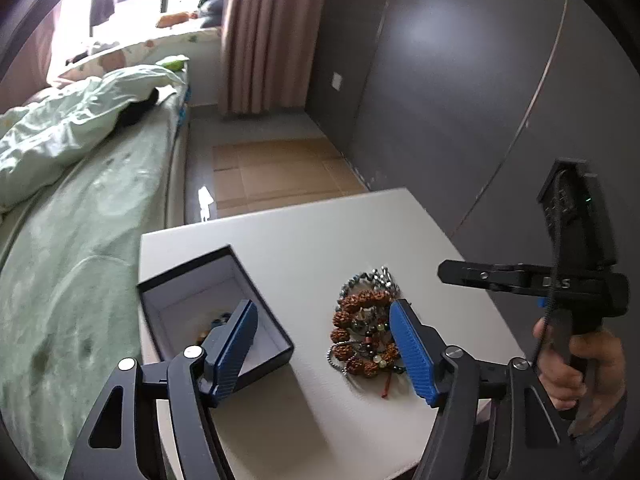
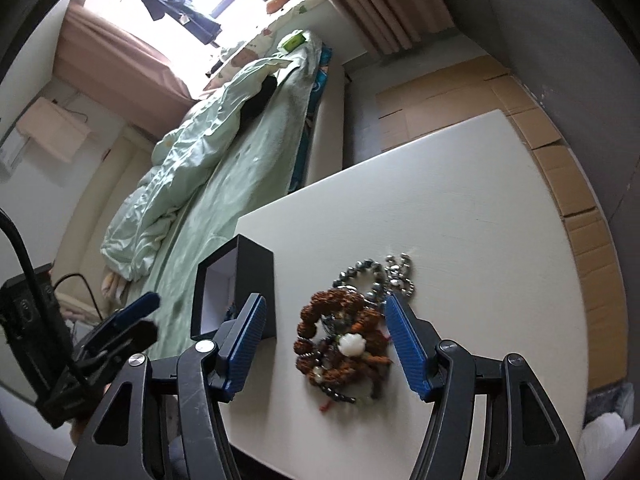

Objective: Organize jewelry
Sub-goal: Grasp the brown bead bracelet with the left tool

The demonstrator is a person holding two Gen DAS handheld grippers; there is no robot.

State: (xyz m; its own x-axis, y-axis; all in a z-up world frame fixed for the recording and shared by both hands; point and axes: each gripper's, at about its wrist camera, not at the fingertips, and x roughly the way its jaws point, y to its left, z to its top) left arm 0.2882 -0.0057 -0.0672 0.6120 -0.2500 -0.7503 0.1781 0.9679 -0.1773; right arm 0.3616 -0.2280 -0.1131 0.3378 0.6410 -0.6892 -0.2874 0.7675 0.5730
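A: Nearest to us, our left gripper (image 1: 324, 346) stands with its jaws apart and nothing pressed between the blue pads. One pad hangs over the open box, the other sits at the right edge of the jewelry pile.

B: Agreed. And our right gripper (image 2: 324, 340) is spread as well, gripping nothing. The jewelry pile (image 2: 346, 344) lies on the table in the gap between its fingers, closer to the right finger (image 2: 404, 344), though we cannot tell whether that pad touches the beads.

A: From the left wrist view, the pile (image 1: 366, 334) is a tangle of rough brown seed beads, darker small beads and a silvery chain at its far end. It sits just beside the box, apart from it.

B: The box (image 1: 216, 312) is black outside, pale inside, lid off, near the table's left edge. We see something small and dark lying in it, partly hidden by our left finger (image 1: 234, 350); what it is we cannot tell.

A: In the right wrist view a white carved piece (image 2: 352, 345) lies in the middle of the pile.

B: Further out, the white table (image 1: 320, 232) is bare. A hand (image 1: 580, 368) holds the right gripper's handle at the table's right side.

A: Beyond the table lie flattened cardboard (image 1: 276, 172) on the floor, a bed with green bedding (image 1: 80, 168), and a pink curtain (image 1: 264, 36) by the window.
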